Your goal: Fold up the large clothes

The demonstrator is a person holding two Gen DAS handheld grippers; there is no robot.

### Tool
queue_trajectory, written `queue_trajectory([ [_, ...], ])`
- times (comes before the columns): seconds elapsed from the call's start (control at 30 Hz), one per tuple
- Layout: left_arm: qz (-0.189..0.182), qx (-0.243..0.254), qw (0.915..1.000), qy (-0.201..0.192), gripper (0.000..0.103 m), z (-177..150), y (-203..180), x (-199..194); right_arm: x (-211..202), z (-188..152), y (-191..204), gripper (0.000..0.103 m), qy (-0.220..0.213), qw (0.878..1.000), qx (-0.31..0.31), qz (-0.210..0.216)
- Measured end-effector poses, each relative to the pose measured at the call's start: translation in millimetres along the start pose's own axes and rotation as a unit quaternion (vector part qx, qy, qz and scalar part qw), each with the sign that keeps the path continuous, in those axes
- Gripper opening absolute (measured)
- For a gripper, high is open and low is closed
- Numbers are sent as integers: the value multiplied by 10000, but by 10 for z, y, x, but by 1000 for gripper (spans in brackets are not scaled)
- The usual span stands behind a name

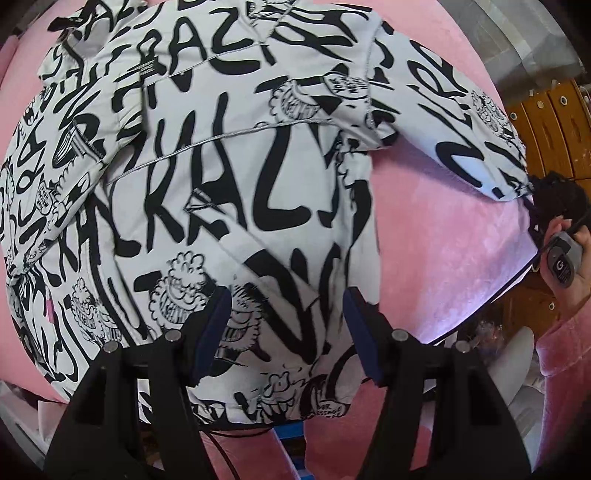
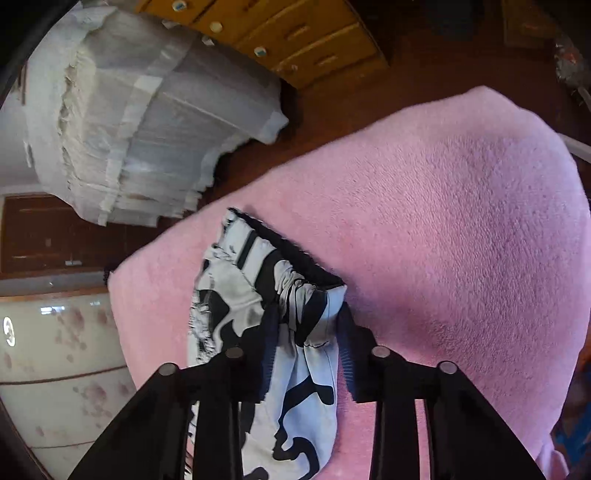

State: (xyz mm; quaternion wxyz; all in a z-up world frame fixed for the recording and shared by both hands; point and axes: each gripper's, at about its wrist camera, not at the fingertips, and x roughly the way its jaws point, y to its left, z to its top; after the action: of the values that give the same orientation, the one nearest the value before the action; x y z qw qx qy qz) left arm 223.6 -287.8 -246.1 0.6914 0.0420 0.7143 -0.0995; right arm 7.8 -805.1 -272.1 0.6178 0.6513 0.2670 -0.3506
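A white jacket (image 1: 229,192) covered in black graffiti lettering lies spread on a pink blanket (image 1: 443,240). In the left wrist view my left gripper (image 1: 290,325) hangs open just above the jacket's lower part, with its blue pads apart over the cloth. One sleeve (image 1: 461,122) stretches out to the right, ending in a black cuff (image 1: 554,192) beside a hand (image 1: 576,280). In the right wrist view my right gripper (image 2: 308,332) is shut on that sleeve (image 2: 295,398) just behind its black cuff (image 2: 291,251), and the cloth bunches between the pads.
The blanket's edge (image 2: 159,251) falls away close to the held cuff. Beyond it are a dark wooden floor, yellow wooden drawers (image 2: 295,33), a plastic-wrapped white stack (image 2: 147,122) and a white flowered cabinet (image 2: 55,369).
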Motion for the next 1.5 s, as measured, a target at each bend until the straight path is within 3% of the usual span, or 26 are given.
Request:
queue_trajectory([
  [0.23,-264,-282,9988,-290,59,-156,376,-97,-481,-508,816,15,-944,9890,-1136,73],
  [0.47,-486,-555,9953,-627,59,-230,1023,-232,-1157,-1507,1800,15,-2019,9386,-2783,297],
  [0.67,-468,-825,9927,-745,59,-402,1815,-400,-1513,-2610,2298,15,-2374,8916,-3789,714],
  [0.93,-555,-1561,9826,-836,59,-612,2981,-494,-1586,-4532,2446,14,-2212,7943,-5556,1072],
  [1.03,-592,-1749,9788,-882,59,-671,3271,-492,-1438,-5340,2398,14,-1942,7455,-6260,1214],
  [1.2,-618,-1858,9769,-852,59,-756,3574,-443,-798,-6325,2056,14,-1222,6824,-7097,1254],
  [1.33,-652,-1984,9747,-798,59,-827,3752,-383,-66,-6852,1623,15,-393,6460,-7560,975],
  [1.43,-635,-2009,9745,-772,59,-848,3822,-349,501,-7140,1336,15,381,6075,-7919,493],
  [1.5,-580,-1980,9754,-778,59,-853,3862,-328,614,-7203,1182,15,543,5838,-8087,475],
])
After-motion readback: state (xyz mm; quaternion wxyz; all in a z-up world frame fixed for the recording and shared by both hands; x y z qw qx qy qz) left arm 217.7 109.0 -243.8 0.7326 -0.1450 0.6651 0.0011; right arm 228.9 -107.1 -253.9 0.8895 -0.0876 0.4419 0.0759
